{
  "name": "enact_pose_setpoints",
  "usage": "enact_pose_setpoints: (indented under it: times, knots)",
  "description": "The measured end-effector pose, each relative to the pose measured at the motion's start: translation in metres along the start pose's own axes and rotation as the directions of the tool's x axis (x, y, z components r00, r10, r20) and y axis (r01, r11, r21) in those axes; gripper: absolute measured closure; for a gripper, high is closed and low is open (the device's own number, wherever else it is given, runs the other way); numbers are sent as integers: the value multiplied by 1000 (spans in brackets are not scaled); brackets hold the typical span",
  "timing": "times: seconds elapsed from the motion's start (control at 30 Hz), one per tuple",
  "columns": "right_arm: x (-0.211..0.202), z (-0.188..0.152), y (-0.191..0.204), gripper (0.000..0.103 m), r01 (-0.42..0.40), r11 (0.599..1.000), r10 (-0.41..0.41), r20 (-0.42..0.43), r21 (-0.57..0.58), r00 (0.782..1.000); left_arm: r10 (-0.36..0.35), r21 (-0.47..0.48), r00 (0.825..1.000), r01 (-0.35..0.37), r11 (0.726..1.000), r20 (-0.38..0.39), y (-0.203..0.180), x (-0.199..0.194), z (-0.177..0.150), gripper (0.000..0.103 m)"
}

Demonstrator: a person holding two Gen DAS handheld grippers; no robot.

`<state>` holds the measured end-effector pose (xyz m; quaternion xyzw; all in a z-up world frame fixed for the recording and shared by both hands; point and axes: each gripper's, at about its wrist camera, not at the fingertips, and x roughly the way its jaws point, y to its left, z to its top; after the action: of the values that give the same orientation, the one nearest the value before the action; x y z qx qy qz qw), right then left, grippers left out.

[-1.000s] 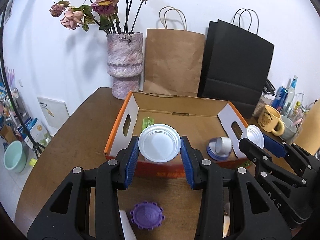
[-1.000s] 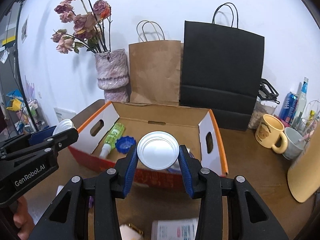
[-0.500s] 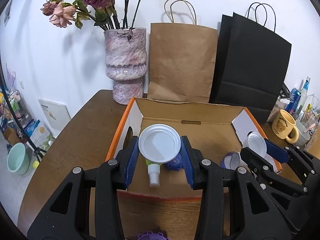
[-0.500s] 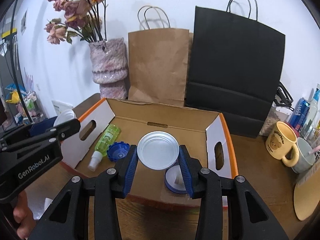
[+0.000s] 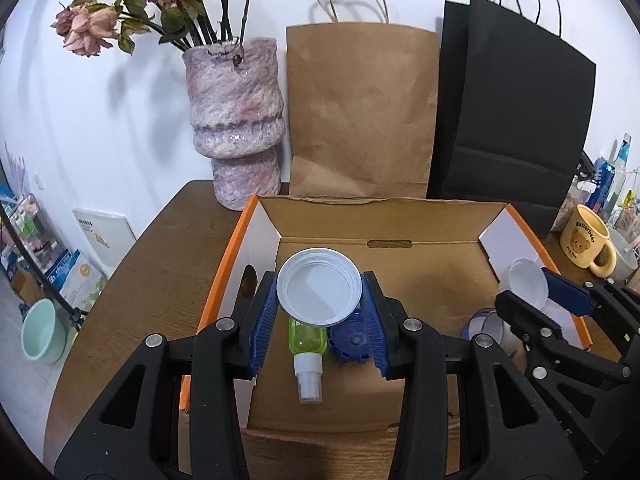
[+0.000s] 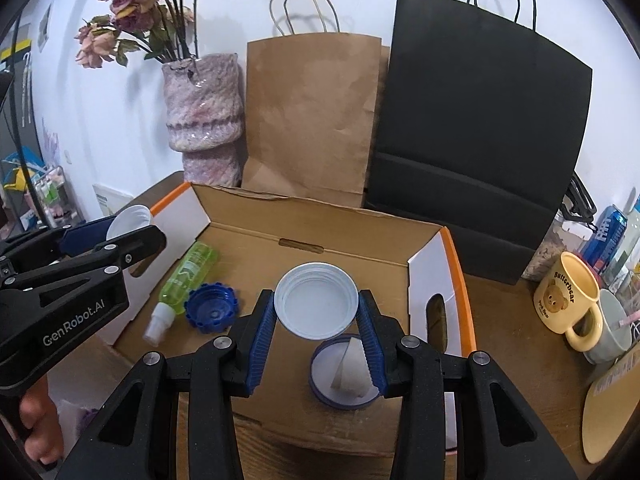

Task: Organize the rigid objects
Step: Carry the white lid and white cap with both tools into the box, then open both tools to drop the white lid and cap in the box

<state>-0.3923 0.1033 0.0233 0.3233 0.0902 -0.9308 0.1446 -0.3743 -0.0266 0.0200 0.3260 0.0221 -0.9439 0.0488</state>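
Note:
My left gripper [image 5: 319,300] is shut on a white round lid [image 5: 319,287], held over the left half of the open cardboard box [image 5: 384,216]. Below it on the box floor lie a green spray bottle [image 5: 306,350] and a blue ridged cap [image 5: 352,340]. My right gripper [image 6: 316,312] is shut on a second white lid [image 6: 316,300], held over the right half of the box [image 6: 320,216], just above a blue-rimmed round lid [image 6: 344,376] with a white piece in it. Each gripper shows at the edge of the other's view.
A pink vase [image 5: 236,120] with dried roses, a brown paper bag [image 5: 360,112] and a black bag [image 5: 508,120] stand behind the box. A yellow bear mug [image 6: 568,304] and more cups sit at the right. A hand [image 6: 36,432] shows at lower left.
Both grippers have moved forward and slightly down, from in front of the box to over its inside, each still holding its white lid. The purple cap on the table has left view.

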Motion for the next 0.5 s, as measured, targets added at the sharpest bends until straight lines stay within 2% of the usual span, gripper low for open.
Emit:
enact_pose_setpoints:
  times: [0.13,0.37,0.4,0.43,0.47,0.5]
  knots:
    - [6,-2,-3,58,5,1000,-5,-19,2,1000,2,3,999,-2,1000,-37,2,13,-2,66]
    - [12,-6,-3,57,19,1000,-19,-46,-10,999,27,15,998,-26,1000,-51,3,19,-6,63]
    - [12,-6,-4,56,23,1000,-23,-50,-7,998,33,12,998,-33,999,-52,5,19,-6,51]
    - [13,-6,-6,46,28,1000,-29,-56,-4,998,34,8,998,-34,999,-48,6,19,-6,35]
    - [14,-7,-8,23,43,999,-43,-61,2,997,37,6,998,-37,999,-43,8,18,-6,26]
    - [14,-7,-9,13,52,999,-51,-65,5,997,43,3,998,-43,999,-39,9,18,-5,12]
